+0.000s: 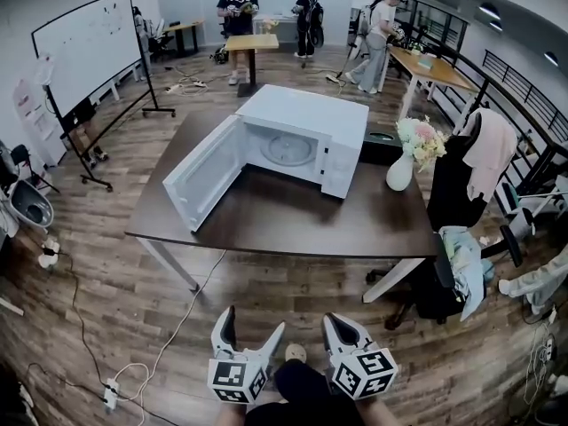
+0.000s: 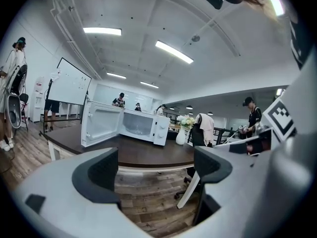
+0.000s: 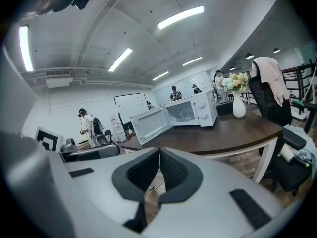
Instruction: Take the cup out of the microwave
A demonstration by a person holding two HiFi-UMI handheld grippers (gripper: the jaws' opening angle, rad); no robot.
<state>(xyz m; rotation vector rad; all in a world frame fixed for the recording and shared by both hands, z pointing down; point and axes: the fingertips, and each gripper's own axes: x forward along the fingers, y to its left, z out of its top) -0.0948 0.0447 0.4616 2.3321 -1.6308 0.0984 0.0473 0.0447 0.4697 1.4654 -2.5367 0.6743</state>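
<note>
A white microwave (image 1: pixel 306 118) stands on the dark wooden table (image 1: pixel 293 224), its door (image 1: pixel 202 174) swung wide open to the left. Its cavity shows a glass turntable (image 1: pixel 288 149); I cannot make out a cup inside. Both grippers hang low over the wooden floor, well short of the table's near edge. My left gripper (image 1: pixel 255 322) is open with nothing between its pads (image 2: pixel 99 175). My right gripper (image 1: pixel 335 320) is shut and empty, its pads (image 3: pixel 173 172) pressed together. In the right gripper view the microwave (image 3: pixel 205 110) is far off.
A white vase of flowers (image 1: pixel 401 171) stands at the table's right side, a black object (image 1: pixel 382 145) behind the microwave. A chair draped with clothing (image 1: pixel 461 185) is at the right, a whiteboard (image 1: pixel 89 51) at the left. A cable (image 1: pixel 177 327) trails across the floor. People stand at the back.
</note>
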